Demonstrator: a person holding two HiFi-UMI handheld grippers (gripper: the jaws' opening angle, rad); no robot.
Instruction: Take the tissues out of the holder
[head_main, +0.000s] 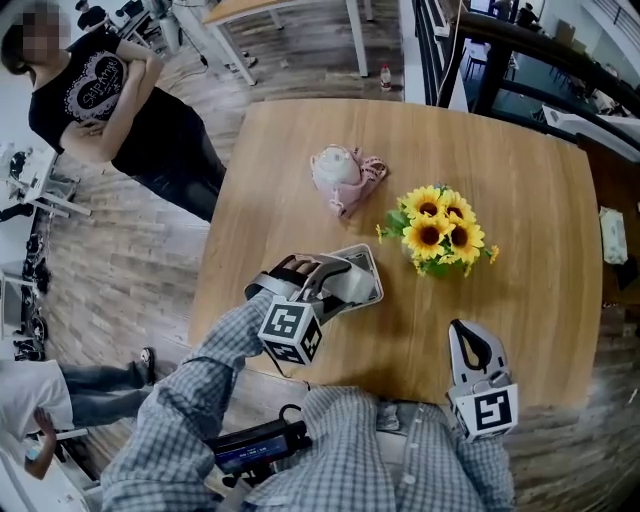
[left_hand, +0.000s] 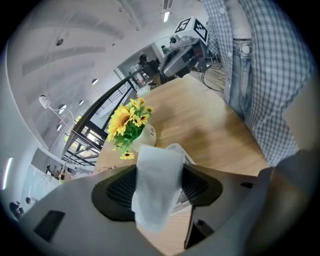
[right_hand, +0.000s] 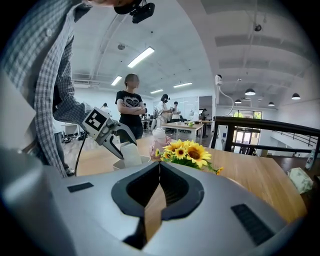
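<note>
Head view, two hand-held grippers (head_main: 325, 275) (head_main: 470, 335), one tissue (left_hand: 155, 190), one holder (head_main: 368, 262), one bouquet (head_main: 438, 232)

in the head view the left gripper (head_main: 325, 272) covers much of the tissue holder (head_main: 366, 272) and of the tissue (left_hand: 156, 185) pinched in its jaws. the sunflowers (head_main: 438, 228) hide their vase (left_hand: 145, 136) there. a person (head_main: 40, 400) at lower left is cut off by the edge. a pale thing (head_main: 612, 236) at far right is too small to tell.
</note>
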